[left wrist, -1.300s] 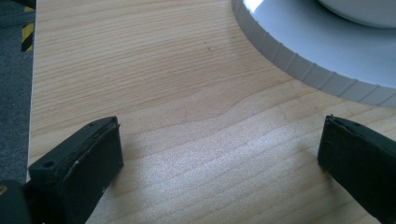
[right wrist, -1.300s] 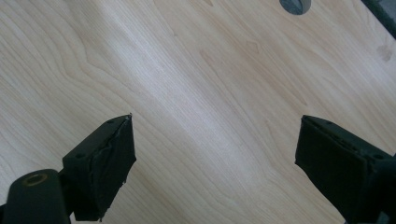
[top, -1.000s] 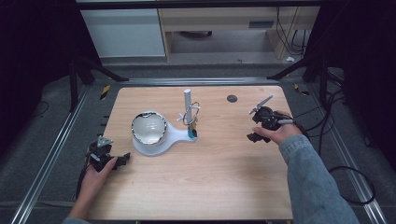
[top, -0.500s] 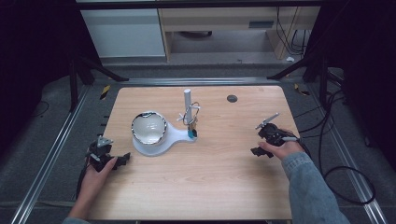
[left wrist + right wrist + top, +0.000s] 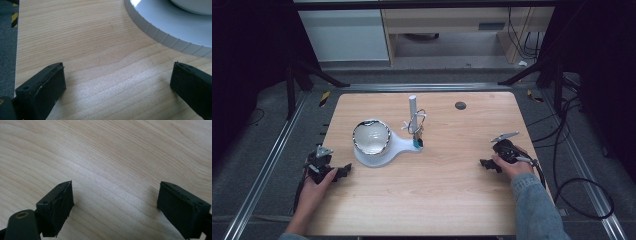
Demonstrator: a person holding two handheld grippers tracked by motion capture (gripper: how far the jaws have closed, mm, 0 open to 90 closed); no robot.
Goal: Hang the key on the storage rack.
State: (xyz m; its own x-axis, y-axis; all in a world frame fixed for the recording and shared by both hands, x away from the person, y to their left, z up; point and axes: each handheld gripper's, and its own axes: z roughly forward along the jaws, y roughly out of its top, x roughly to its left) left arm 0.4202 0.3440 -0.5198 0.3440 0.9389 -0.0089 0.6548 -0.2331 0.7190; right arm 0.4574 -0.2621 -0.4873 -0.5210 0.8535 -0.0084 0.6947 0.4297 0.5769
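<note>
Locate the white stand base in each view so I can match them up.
High view: the white stand base lies left of table centre, under the bowl.
Left gripper view: its ribbed rim curves across the top right, ahead of the open jaws.
Right gripper view: not in it; bare wood lies between the jaws.
Shared landmark: the wooden tabletop.
</note>
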